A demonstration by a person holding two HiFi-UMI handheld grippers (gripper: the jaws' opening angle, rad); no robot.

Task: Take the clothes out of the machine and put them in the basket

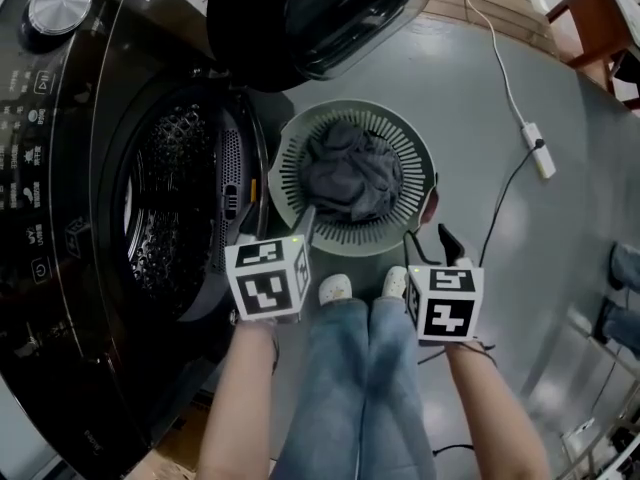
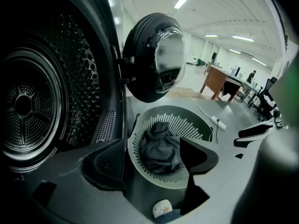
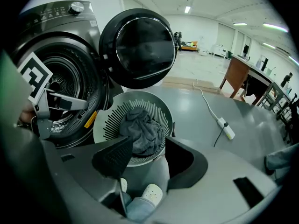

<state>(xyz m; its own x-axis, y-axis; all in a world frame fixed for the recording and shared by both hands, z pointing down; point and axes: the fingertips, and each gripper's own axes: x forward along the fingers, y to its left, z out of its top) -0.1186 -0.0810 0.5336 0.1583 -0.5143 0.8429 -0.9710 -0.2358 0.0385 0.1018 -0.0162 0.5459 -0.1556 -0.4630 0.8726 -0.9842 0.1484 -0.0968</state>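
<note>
A pale green slatted basket [image 1: 420, 158] stands on the grey floor by the washing machine's open drum [image 1: 170, 208]. A bundle of dark grey clothes [image 1: 350, 173] lies in the basket. The part of the drum [image 2: 28, 106] that shows has no clothes in it. My left gripper [image 1: 285, 230] hangs at the basket's near left rim, next to the machine's opening. Its jaws stand open with nothing between them [image 2: 154, 160]. My right gripper [image 1: 432, 243] is at the basket's near right rim, open and empty [image 3: 152, 157]. Both point down at the clothes [image 3: 140, 129].
The machine's round door [image 1: 310, 18] is swung open behind the basket. A white power strip [image 1: 535, 148] and its cable lie on the floor to the right. The person's jeans [image 1: 365, 368] and white shoes [image 1: 335, 288] are just in front of the basket. A wooden desk [image 3: 243, 76] stands far right.
</note>
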